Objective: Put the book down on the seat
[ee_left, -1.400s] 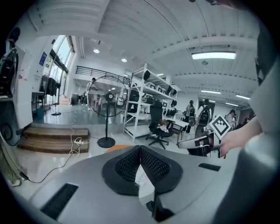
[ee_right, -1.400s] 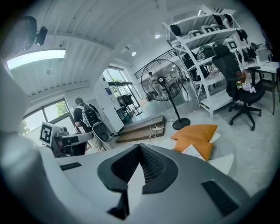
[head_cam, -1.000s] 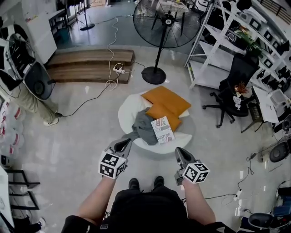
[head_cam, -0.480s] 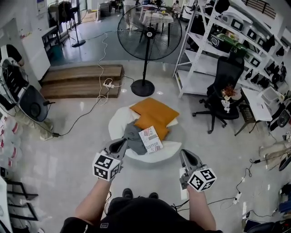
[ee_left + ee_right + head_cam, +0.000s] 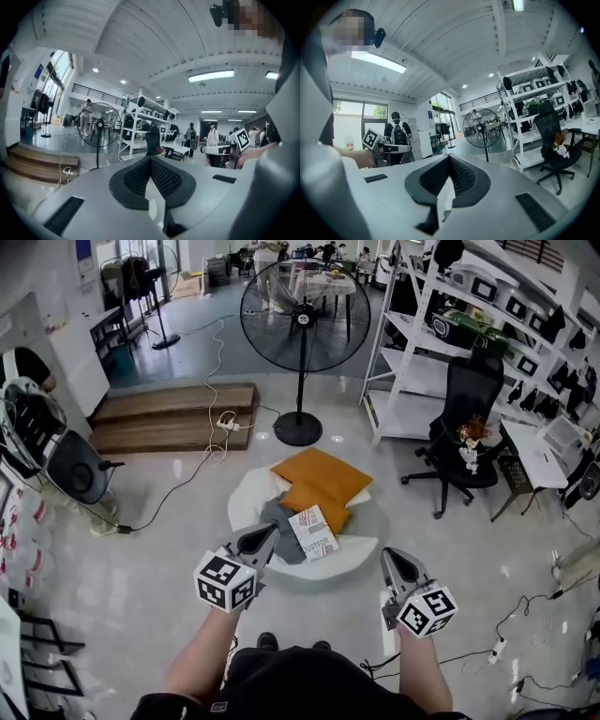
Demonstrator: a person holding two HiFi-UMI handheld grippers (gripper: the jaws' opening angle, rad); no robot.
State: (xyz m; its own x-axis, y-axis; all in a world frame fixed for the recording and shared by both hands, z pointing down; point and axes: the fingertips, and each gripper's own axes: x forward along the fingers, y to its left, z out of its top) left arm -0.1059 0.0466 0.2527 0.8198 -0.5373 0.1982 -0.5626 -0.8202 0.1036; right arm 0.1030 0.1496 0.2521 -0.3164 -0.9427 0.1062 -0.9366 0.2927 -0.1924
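In the head view the book [image 5: 313, 532], white with red print, lies flat on the round white seat [image 5: 361, 547]. It rests beside a grey cloth [image 5: 277, 521] and in front of two orange cushions [image 5: 319, 478]. My left gripper [image 5: 264, 535] hovers in the air over the seat's near left edge, close to the cloth, apart from the book. My right gripper [image 5: 390, 561] hangs off the seat's near right side. In both gripper views the jaws, left gripper [image 5: 151, 158] and right gripper [image 5: 450, 157], meet at the tips with nothing between them. Both point out level across the room.
A tall standing fan [image 5: 302, 320] stands behind the seat, with white shelving [image 5: 436, 343] and a black office chair [image 5: 469, 442] at the right. Wooden steps [image 5: 169, 413] and floor cables [image 5: 211, 442] lie at the back left. People stand in the distance.
Both grippers have lifted and drawn back from the seat, now pointing more level. The book stays lying on the seat. The head view has tilted up, showing more of the room.
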